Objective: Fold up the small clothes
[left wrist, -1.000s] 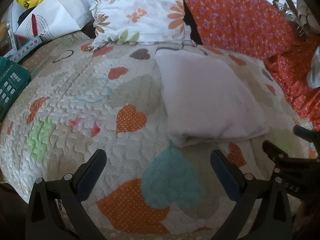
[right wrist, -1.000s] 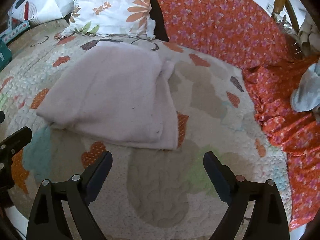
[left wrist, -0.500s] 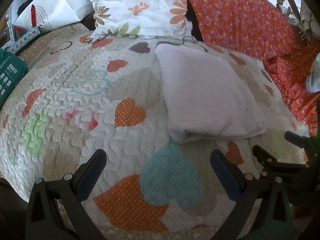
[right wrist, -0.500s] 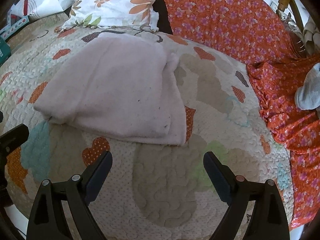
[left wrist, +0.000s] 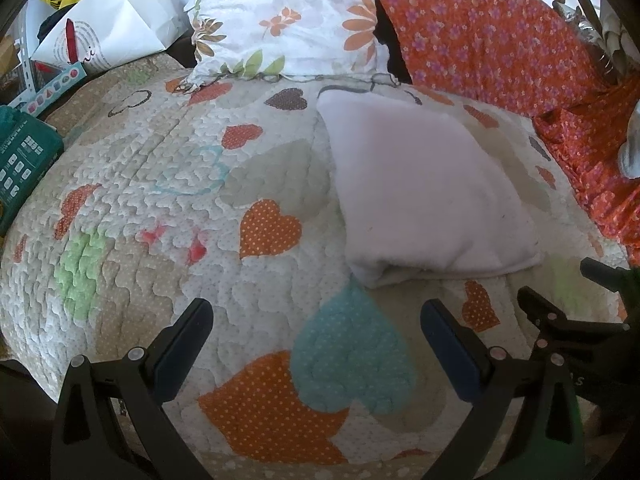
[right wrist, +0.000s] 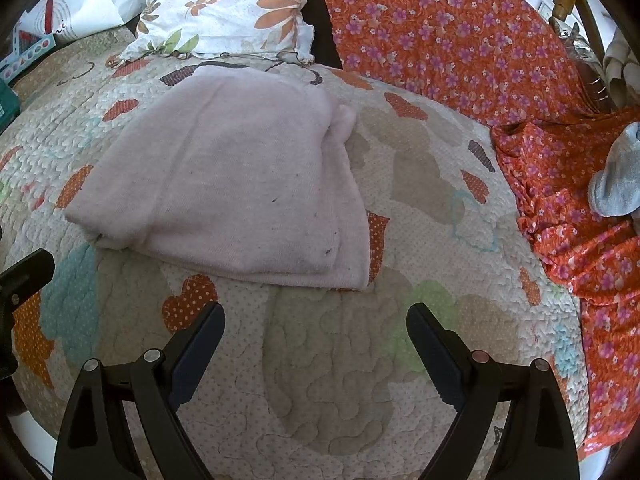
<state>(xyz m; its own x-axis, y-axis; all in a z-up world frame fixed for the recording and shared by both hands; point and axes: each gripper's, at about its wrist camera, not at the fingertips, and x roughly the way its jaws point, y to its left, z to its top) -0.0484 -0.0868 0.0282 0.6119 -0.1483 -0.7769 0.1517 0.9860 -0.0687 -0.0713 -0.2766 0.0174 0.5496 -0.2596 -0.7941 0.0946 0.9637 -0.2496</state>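
Quilted bedding with coloured hearts covers the bed [left wrist: 132, 184] beneath both of my grippers. Nearest the lens, my left gripper [left wrist: 316, 332] hangs over a teal and an orange heart, its fingers [left wrist: 184, 336] spread wide and holding nothing. My right gripper [right wrist: 316, 336] hangs over a bare beige patch of the quilt, its fingers [right wrist: 436, 344] likewise spread wide and empty; in the left wrist view it shows at the right edge [left wrist: 560, 312].

Just beyond both sets of fingertips lies the pale pink garment [right wrist: 236, 176], folded into a flat, roughly rectangular stack on the quilt, clear of either gripper. Its near edge shows layered folds, and a small lobe of cloth projects at the far right corner.

Farther back, a floral pillow [left wrist: 288, 20] leans at the head of the bed, beside an orange flowered cloth [right wrist: 452, 32] that runs down the right side. A grey sock [right wrist: 618, 178] rests on that cloth. A white paper bag [left wrist: 108, 28] stands at far left.
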